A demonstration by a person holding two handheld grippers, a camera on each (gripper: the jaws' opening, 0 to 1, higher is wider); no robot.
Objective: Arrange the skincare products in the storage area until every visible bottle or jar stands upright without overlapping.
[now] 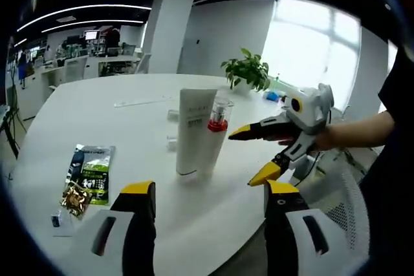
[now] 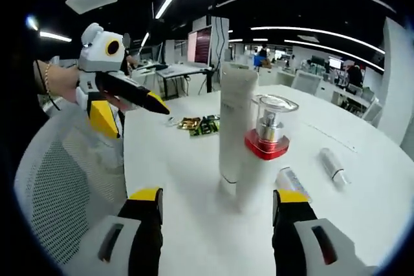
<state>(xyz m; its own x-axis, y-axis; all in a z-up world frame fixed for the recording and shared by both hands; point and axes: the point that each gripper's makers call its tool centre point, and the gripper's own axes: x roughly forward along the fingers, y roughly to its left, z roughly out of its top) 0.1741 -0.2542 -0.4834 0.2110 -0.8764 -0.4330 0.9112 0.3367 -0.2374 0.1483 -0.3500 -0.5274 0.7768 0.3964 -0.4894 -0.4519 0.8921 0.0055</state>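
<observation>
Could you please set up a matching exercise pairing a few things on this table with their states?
Things:
1. tall white plastic tube
2. clear pump bottle with a red collar
3. small white tube
4. green snack packet

States:
A. lying flat, near the table edge
B. standing beside the tall tube
C. lying on its side
D. standing on its cap

Pairs: 1-D, 2-B, 3-C, 4-A

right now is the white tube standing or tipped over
Standing: the white tube rests on its cap end on the table, beside the upright red-collared pump bottle.

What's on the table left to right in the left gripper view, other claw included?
Green snack packet → white tube → clear pump bottle with red collar → right claw, open, holding nothing.
</observation>
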